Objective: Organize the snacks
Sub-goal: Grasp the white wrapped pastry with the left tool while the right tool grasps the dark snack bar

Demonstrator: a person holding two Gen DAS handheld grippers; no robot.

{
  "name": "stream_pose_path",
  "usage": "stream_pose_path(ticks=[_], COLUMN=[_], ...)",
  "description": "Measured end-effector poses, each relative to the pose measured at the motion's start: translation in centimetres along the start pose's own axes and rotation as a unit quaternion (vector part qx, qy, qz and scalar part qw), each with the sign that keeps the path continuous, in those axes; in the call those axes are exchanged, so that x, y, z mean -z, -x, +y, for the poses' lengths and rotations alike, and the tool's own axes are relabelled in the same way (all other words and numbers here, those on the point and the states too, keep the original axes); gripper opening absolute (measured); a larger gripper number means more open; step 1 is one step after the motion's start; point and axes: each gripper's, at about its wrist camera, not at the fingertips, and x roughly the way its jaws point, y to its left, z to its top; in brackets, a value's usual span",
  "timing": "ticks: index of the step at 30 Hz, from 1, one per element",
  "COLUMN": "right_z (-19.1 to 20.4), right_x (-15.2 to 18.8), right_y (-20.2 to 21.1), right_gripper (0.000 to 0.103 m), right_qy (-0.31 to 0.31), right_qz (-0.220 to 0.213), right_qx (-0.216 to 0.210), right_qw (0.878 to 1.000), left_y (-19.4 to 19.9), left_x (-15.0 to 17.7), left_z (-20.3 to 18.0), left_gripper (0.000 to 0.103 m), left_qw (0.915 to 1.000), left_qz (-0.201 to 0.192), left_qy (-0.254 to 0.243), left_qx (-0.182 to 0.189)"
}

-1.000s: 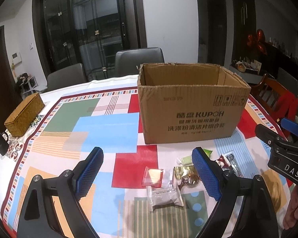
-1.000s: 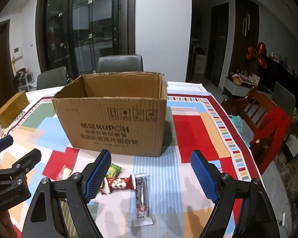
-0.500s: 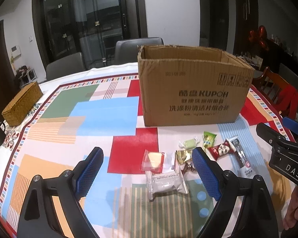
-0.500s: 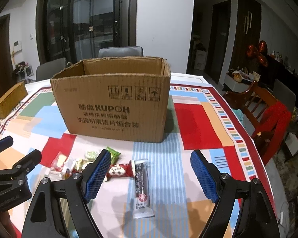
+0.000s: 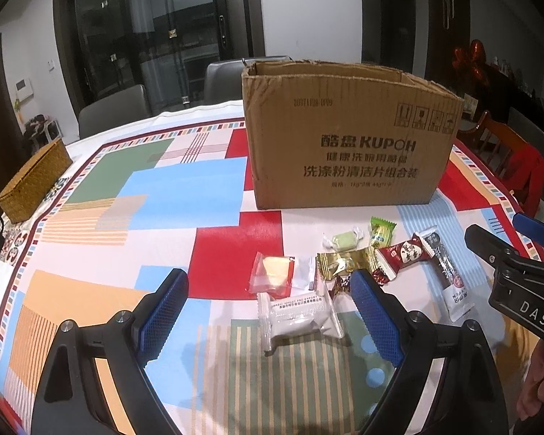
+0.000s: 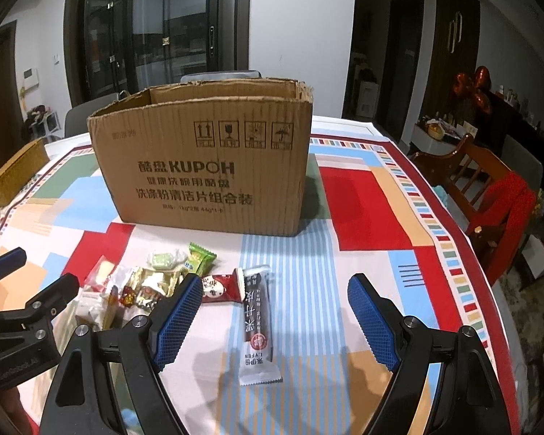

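An open cardboard box (image 5: 348, 145) stands on the patterned tablecloth; it also shows in the right wrist view (image 6: 206, 166). Several wrapped snacks lie in front of it: a white packet (image 5: 299, 313), a clear packet with a yellow piece (image 5: 272, 275), a gold wrapper (image 5: 344, 262), a green candy (image 5: 342, 241), a green packet (image 5: 380, 233), a red packet (image 5: 404, 255) and a long dark bar (image 6: 256, 320). My left gripper (image 5: 268, 320) is open, low over the white packet. My right gripper (image 6: 275, 320) is open around the dark bar.
A woven basket (image 5: 34, 181) sits at the table's left edge. Grey chairs (image 5: 112, 110) stand behind the table, and a wooden chair with a red cloth (image 6: 489, 195) stands at the right. The tablecloth (image 5: 156, 195) lies bare left of the box.
Both grippers have dropped lower and drawn nearer the snacks, which now sit between the fingers. Both stay open. Nothing was picked up.
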Motion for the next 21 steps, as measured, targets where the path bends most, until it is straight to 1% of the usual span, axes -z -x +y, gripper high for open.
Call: stream_pose_path(ticks=[21], right_z=[0.2], right_x=[2.0], right_y=[-2.1], right_gripper=[0.083], right_qy=[0.001], right_qz=[0.032], right_qx=[-0.001], right_qw=[0.999], left_y=[-2.6], left_x=[1.8], left_z=[-0.5], left_gripper=[0.091], left_qw=[0.9995], left_qz=[0.032], left_qy=[-0.001], left_qx=[0.006])
